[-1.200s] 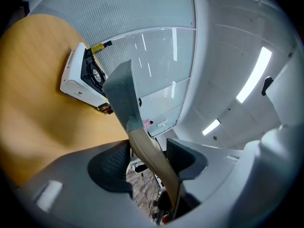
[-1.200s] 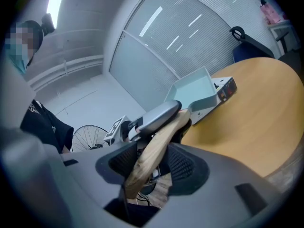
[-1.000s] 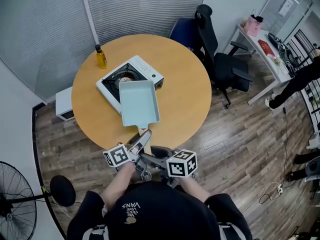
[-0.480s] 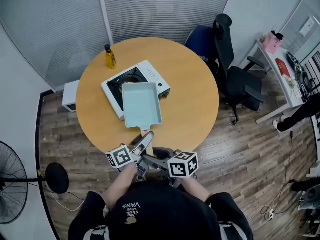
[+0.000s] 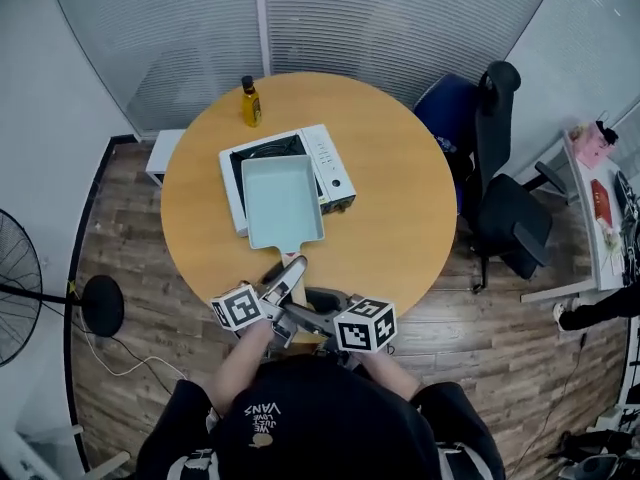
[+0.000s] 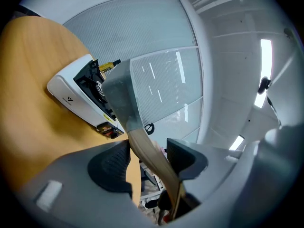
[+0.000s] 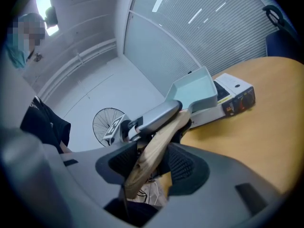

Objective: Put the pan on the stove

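A pale teal rectangular pan [image 5: 283, 200] with a wooden handle [image 6: 147, 151] lies over the burner of the white portable stove [image 5: 331, 164] on the round wooden table [image 5: 400, 233]. I cannot tell whether it rests on the stove. My left gripper [image 5: 285, 286] is shut on the handle, which runs between its pads [image 6: 111, 167]. My right gripper [image 5: 305, 316] grips the same handle [image 7: 152, 151] nearer its end. From the right gripper view the pan [image 7: 197, 91] sits just above the stove [image 7: 235, 96].
A yellow oil bottle [image 5: 249, 101] stands at the table's far edge behind the stove. A black office chair [image 5: 500, 188] is to the right of the table, and a floor fan [image 5: 15, 278] stands at the left. A white box [image 5: 163, 155] sits on the floor.
The pan has moved farther over the stove and now hides most of the burner. Both grippers keep their hold on the handle.
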Motion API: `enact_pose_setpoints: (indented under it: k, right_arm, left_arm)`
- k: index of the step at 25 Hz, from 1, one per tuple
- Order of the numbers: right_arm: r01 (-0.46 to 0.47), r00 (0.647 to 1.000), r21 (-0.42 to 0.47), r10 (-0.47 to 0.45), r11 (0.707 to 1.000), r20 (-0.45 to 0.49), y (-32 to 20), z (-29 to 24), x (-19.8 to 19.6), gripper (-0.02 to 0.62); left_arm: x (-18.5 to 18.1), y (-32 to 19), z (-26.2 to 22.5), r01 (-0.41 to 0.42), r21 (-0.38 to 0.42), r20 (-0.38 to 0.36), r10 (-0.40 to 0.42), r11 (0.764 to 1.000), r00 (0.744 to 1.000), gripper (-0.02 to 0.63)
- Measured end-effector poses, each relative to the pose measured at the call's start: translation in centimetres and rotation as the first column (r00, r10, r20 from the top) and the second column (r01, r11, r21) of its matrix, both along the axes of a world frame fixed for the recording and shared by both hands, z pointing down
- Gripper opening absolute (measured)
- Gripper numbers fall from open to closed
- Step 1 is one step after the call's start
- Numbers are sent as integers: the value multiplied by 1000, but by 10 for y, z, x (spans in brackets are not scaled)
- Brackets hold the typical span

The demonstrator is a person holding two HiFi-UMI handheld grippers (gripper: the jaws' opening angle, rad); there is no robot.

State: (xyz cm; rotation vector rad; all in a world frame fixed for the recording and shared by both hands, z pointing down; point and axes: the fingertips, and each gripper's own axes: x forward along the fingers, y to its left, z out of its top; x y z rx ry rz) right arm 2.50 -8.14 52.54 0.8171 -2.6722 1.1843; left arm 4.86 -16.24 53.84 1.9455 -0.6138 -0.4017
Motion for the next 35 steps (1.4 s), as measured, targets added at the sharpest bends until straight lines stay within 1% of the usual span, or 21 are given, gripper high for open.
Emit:
enact_pose_setpoints:
  k: [8, 11, 15, 18, 20, 22, 23, 26, 30, 35]
  right_arm:
    - [123, 992, 12, -123, 992, -12, -25, 4, 16, 195]
    - [147, 989, 22, -147, 989, -20, -34, 6, 17, 195]
    - [158, 987, 28, -158, 987, -24, -38, 8, 14, 195]
    - [160, 987, 33, -159, 986, -35, -44, 10, 10, 195]
    - [153, 988, 38, -151, 988, -44, -52, 11, 5, 195]
    - [138, 989, 37, -136, 990, -51, -58, 12, 3, 195]
    - [130, 990, 33, -128, 991, -54, -61, 13, 2, 195]
    - [106, 993, 16, -105, 994, -57, -80, 15, -4, 195]
    - [83, 994, -2, -83, 997, -66, -97, 21, -11, 195]
    - [78, 992, -5, -78, 997, -95, -111, 29, -12, 195]
  left_arm:
    - [5, -28, 8, 120, 11, 14, -120, 993, 993, 233]
    - [4, -37, 7, 139, 18, 6, -139, 990, 990, 233]
    - [-1, -41, 13, 151, 15, 2, -151, 988, 988, 233]
    - [-7, -47, 16, 154, 16, -2, -154, 988, 988, 233]
    - [-10, -55, 15, 145, 17, -14, -145, 989, 989, 233]
    - [-12, -60, 21, 130, 8, -8, -130, 991, 991, 233]
    - [-13, -63, 24, 124, 2, -5, -124, 992, 992, 233]
    - [-15, -82, 20, 103, -2, -29, -103, 995, 994, 233]
    - [-19, -99, 25, 85, -9, -42, -86, 996, 995, 233]
    - [-21, -112, 35, 77, -8, -42, -77, 997, 996, 236]
